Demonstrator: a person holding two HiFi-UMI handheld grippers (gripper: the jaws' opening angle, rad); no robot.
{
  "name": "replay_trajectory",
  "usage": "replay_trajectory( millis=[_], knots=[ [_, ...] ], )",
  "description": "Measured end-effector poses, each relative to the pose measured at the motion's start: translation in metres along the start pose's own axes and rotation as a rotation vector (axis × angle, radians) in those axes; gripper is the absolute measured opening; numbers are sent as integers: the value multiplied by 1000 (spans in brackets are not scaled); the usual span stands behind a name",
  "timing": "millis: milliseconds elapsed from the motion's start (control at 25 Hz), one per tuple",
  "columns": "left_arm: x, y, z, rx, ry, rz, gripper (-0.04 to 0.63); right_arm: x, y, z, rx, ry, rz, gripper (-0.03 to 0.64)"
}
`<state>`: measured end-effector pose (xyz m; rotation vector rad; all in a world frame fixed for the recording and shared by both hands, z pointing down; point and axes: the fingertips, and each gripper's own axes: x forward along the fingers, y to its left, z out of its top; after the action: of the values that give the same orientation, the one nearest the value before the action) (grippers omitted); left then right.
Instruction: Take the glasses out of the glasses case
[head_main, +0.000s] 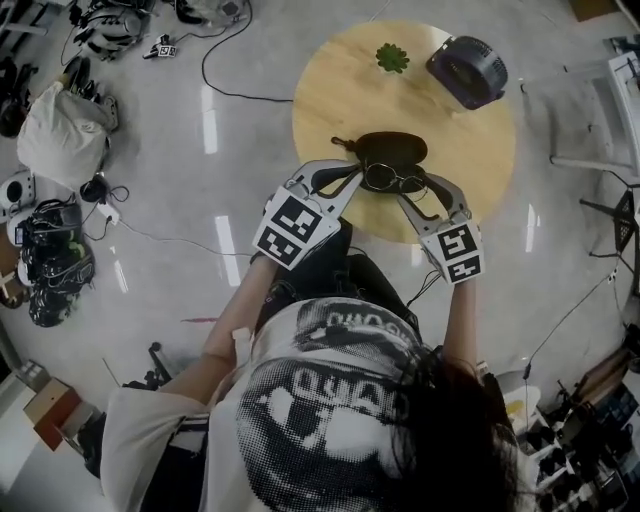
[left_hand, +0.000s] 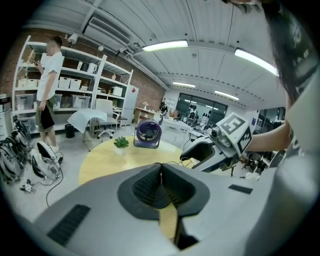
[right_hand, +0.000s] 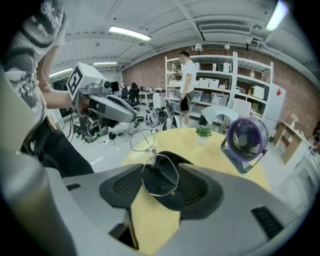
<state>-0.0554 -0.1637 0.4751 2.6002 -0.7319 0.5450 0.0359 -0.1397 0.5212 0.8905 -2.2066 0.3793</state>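
**Near edge of the round table (head_main: 340, 95).** The right gripper (right_hand: 162, 175) grasps the glasses (head_main: 390, 179). Its jaws are set wide, with one lens between the pads and the other lens projecting beyond the tips. The left gripper (left_hand: 161, 172), just beside it, is clenched: its pads meet along a seam, and nothing identifiable lies between them. The glasses hang on the near side of the dark glasses case (head_main: 392, 148), which lies on the table toward its middle. Whether the frame has fully cleared the case cannot be told. Judged stage: extraction is largely done, and what remains is to carry the glasses clear and set them down. At the far edge stand a small plant (head_main: 392, 57) and a purple fan (head_main: 468, 70), well apart from the work and no obstacle. The only close neighbour is the left gripper. Beyond the table, a cable (head_main: 225, 85) and gear (head_main: 55, 265) litter the floor, and a person (right_hand: 187, 75) stands at shelves (right_hand: 235, 75).
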Motion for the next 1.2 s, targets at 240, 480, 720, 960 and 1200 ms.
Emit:
replay_trajectory(
  millis=[240,480,720,960,1200],
  knots=[
    [-17,-18,-13,16,-14,25,15,-19,21,-13,19,-34,-45,227],
    [-57,-53,-39,26,-18,40,15,-47,66,-19,30,-96,-90,225],
    [-99,-97,-72,54,-12,24,15,-70,118,-38,32,-123,-146,225],
    [-132,-125,-88,79,-13,13,15,-91,158,-40,45,-151,-179,225],
    [-162,-146,-95,102,-38,15,15,-104,195,-47,55,-161,-184,225]
  ],
)
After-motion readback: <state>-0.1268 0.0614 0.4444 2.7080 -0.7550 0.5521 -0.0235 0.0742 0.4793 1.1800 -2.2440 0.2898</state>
